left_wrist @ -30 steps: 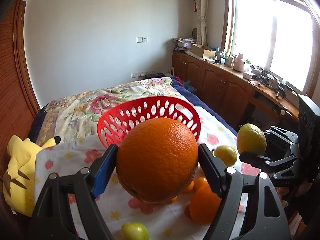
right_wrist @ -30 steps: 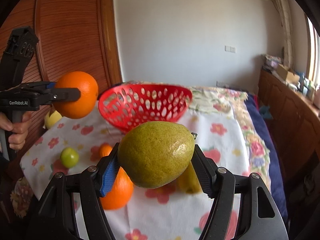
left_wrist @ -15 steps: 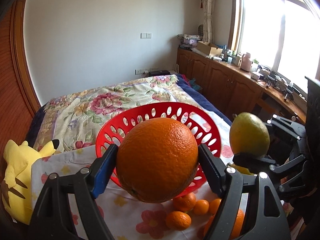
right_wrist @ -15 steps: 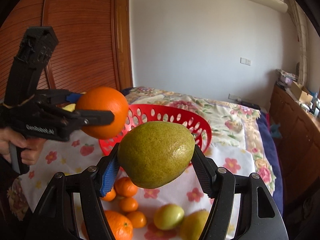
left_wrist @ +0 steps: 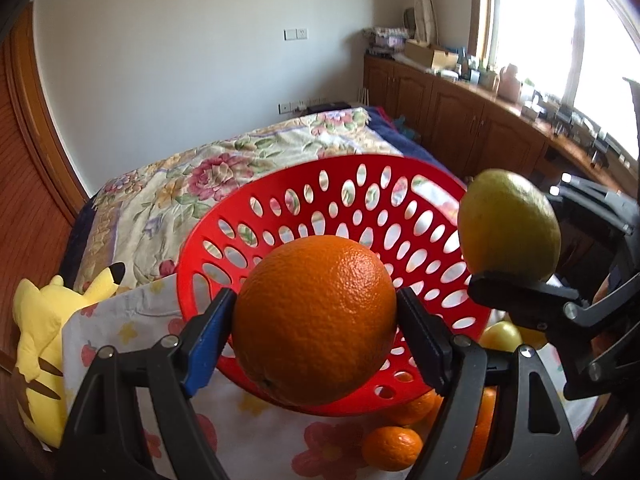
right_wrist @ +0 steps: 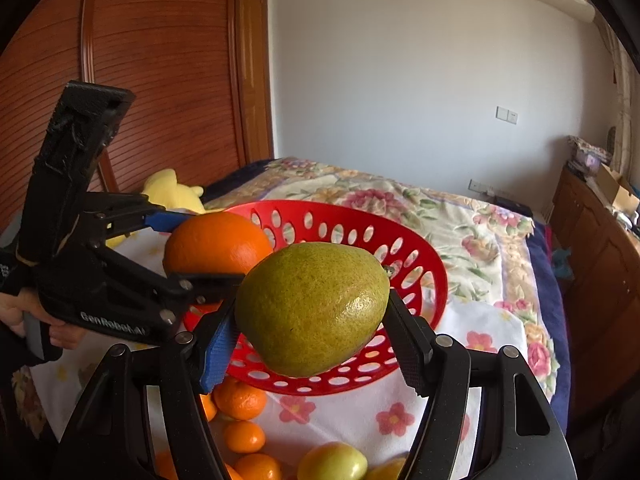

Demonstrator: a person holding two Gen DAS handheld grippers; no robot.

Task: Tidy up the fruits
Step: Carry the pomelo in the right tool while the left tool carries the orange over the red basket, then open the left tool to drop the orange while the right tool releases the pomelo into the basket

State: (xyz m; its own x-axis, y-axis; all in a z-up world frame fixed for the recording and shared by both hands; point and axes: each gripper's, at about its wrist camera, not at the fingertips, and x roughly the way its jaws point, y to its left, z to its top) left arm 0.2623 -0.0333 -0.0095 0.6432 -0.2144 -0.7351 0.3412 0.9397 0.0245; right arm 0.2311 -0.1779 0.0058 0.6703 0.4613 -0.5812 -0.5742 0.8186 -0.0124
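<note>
My left gripper [left_wrist: 316, 320] is shut on a large orange [left_wrist: 316, 312] and holds it in the air at the near rim of the red perforated basket [left_wrist: 360, 200]. My right gripper [right_wrist: 308, 324] is shut on a yellow-green lemon [right_wrist: 312, 304], held over the basket's [right_wrist: 416, 264] near rim. The lemon [left_wrist: 508, 228] and right gripper show at the right of the left wrist view. The orange [right_wrist: 216, 244] and left gripper [right_wrist: 188, 248] show at the left of the right wrist view. The basket looks empty.
Small tangerines [right_wrist: 240, 400] and a pale green fruit [right_wrist: 332, 462] lie on the flowered cloth [right_wrist: 384, 408] below the grippers. A yellow plush toy [left_wrist: 36, 344] lies at the left. The flowered bed [left_wrist: 248, 164] stretches behind; wooden cabinets [left_wrist: 460, 116] line the right wall.
Both grippers have moved forward towards the basket with their fruits still gripped. The basket now looms larger and the two grippers are closer together.
</note>
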